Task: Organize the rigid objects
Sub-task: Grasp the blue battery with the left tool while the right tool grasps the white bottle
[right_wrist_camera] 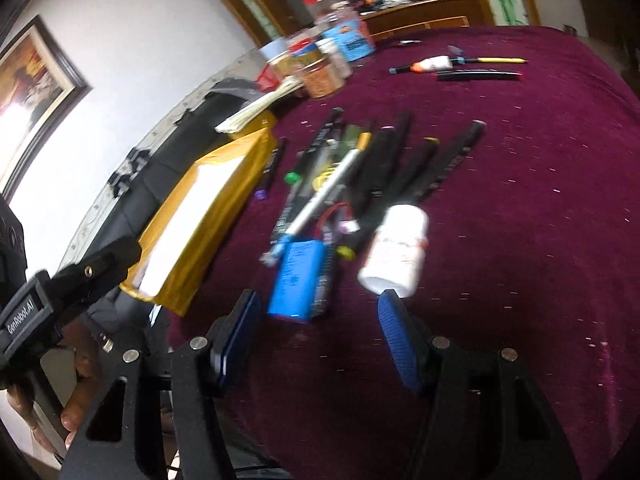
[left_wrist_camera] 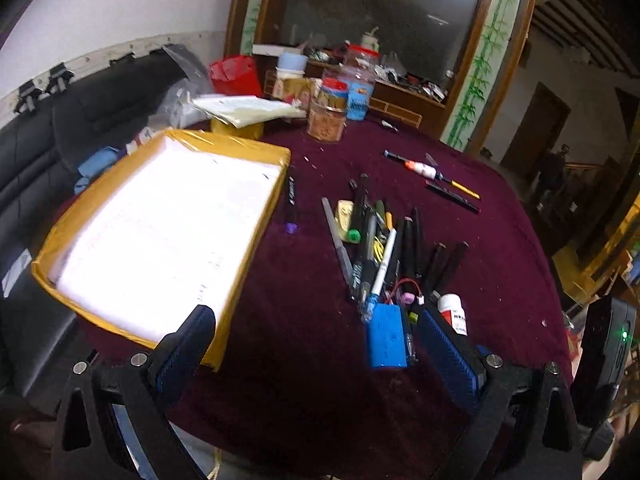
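R gripper (right_wrist_camera: 316,316) wide open & empty just short of blue battery pack (right_wrist_camera: 298,280) at table's near edge; white bottle (right_wrist_camera: 394,250) probably touches R finger, could get knocked/rolled.

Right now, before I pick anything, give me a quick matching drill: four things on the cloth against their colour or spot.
Things:
1. battery pack
2. pill bottle
3. cardboard box
4. glue bottle

Descriptions:
A. white, lying by the right finger
B. blue, nearest in the pile
C. far side, beside a pencil
D. yellow-taped, left of the pens

Pairs: 1-B, 2-A, 3-D, 4-C
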A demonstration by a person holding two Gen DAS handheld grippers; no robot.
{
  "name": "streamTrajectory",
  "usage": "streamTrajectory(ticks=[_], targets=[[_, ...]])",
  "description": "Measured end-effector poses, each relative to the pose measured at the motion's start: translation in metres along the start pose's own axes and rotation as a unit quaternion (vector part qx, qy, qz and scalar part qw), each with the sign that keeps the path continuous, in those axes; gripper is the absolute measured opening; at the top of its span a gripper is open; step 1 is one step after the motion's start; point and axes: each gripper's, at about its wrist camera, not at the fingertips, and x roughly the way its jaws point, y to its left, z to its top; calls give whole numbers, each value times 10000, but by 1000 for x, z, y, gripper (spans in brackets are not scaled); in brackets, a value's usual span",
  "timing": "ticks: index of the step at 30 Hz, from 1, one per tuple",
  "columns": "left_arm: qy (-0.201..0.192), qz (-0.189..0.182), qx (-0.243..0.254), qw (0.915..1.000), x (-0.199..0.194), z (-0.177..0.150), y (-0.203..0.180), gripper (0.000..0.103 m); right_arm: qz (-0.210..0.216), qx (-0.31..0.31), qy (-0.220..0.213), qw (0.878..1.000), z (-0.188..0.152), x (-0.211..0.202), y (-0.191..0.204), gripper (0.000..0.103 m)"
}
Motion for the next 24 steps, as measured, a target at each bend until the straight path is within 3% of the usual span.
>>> streamTrajectory(ticks=[4, 10, 14, 16, 17, 22, 24], targets=[[197, -261, 180, 9993, 2, -3, -2, 102, -71, 279, -3, 9996, 4, 3, -18, 62], [306, -281, 605, 9973, 14, -8, -16, 102, -381, 265, -92, 9989, 17, 22, -28, 62], [614, -535, 794, 9935, 21, -15, -25, 96, -483, 335, -24, 9983, 26, 35, -33, 58], [713, -585, 820, 9924, 31, -18, -30, 89, -501, 324, 105, 9982, 27, 40, -36, 50], [759, -609, 837, 9917, 34, -19, -32, 87, -538, 318, 179, 9979, 28, 42, -37, 40], [1070, -702, 836, 9883, 63, -19, -41, 74, -691, 226, 152, 9972, 26, 36, -41, 38], [1135, -504, 847, 9886, 76, -20, -45, 53, -676, 283, 97, 9973, 26, 34, -44, 38]])
